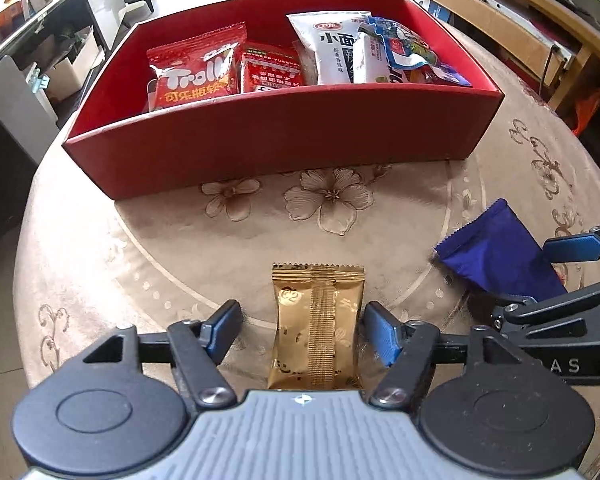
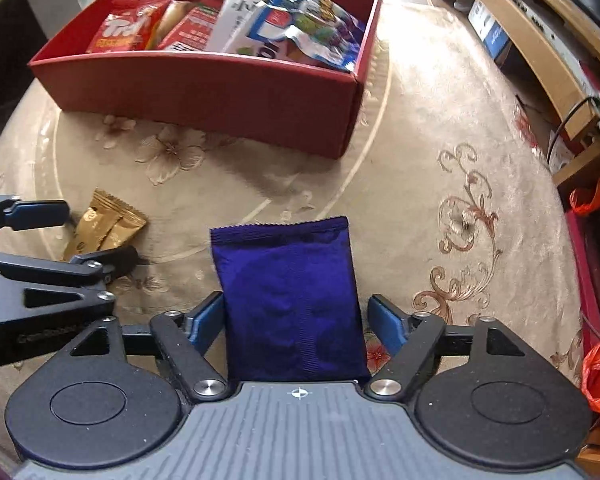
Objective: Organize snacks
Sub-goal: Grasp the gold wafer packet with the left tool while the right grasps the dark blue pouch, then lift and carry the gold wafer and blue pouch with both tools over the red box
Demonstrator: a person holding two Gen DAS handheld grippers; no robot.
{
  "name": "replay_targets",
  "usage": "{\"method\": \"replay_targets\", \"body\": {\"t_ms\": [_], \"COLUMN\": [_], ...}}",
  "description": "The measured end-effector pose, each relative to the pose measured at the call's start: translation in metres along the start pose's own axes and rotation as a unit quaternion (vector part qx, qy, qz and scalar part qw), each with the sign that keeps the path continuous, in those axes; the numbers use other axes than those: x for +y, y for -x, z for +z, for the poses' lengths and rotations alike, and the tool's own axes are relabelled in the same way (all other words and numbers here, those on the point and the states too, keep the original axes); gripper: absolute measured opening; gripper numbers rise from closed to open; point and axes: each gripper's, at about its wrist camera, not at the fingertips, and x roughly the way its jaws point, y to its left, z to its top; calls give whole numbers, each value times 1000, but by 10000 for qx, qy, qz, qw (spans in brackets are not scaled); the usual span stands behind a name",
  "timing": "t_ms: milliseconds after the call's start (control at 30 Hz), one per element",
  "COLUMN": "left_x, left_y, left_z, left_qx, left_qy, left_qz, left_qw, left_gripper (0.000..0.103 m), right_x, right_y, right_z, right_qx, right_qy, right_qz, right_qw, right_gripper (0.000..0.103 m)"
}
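We are at the pick-up step for the last two loose snacks, one for each hand. Our left gripper hangs over the gold packet, which lies flat on the beige floral tablecloth near us; the jaws stand apart on either side of it, the left pad clear of the wrapper and the right pad just beside its edge, so nothing is gripped. Our right gripper straddles the blue packet in the same way, with a gap showing at the right pad; the left pad lies close against the wrapper and we cannot quite tell whether it touches, but we judge this gripper open and empty as well. The two packets sit side by side, gold to the left and blue to the right, both on the near side of the red box. That box stands at the far side of the table and already holds a red Trolli bag, a white noodle-snack bag and other packs. Next, each pair of jaws must close squarely across its wrapper, then lift high enough to clear the box's near wall before letting go inside, where free space looks greatest toward the near left
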Motion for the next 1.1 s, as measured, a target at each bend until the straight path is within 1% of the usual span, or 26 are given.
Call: {"method": "replay_targets", "body": {"t_ms": [33, 67, 100, 133, 167, 200, 300, 400, 600, 833, 1100], "left_x": [0, 0, -2, -4, -5, -5, -8, -11, -9, -3, 5], "left_y": [1, 1, 4, 6, 7, 9, 12, 15, 29, 40, 50], "left_z": [-1, -2, -4, -5, -5, -6, -8, -9, -6, 0, 12], "left_qx": [-23, -38, -48, -49, -36, -24, 1, -4, -183, -373, -604], "left_qy": [-8, -34, -59, -87, -117, -134, -152, -138, -96, -17, 137], "left_qz": [4, 16, 9, -11, -35, -46, -81, -141, -210, -167, -138], "left_qw": [10000, 10000, 10000, 9999, 9999, 9999, 9999, 9998, 9996, 9992, 9980], "left_gripper": [63, 62, 58, 51, 48, 42, 37, 37, 37, 37, 37], "right_x": [-1, 0, 0, 2, 4, 7, 11, 12, 10, 13, 15], "right_y": [-1, 0, 0, 2, 4, 5, 9, 17, 29, 33, 42], "right_z": [-1, -1, -2, -3, -4, -7, -10, -12, -10, -9, 2], "right_qx": [-23, -36, -45, -66, -58, -47, -60, -153, -364, -475, -699], "right_qy": [-13, -12, -11, 9, 49, 78, 119, 47, -138, -131, -209], "right_qz": [15, 12, 30, 31, -1, -29, -91, -66, -100, -124, -8], "right_qw": [10000, 10000, 10000, 10000, 10000, 10000, 9999, 9998, 9992, 9987, 9973], "right_gripper": [86, 84, 81, 75, 75, 74, 74, 74, 74, 74, 74]}}
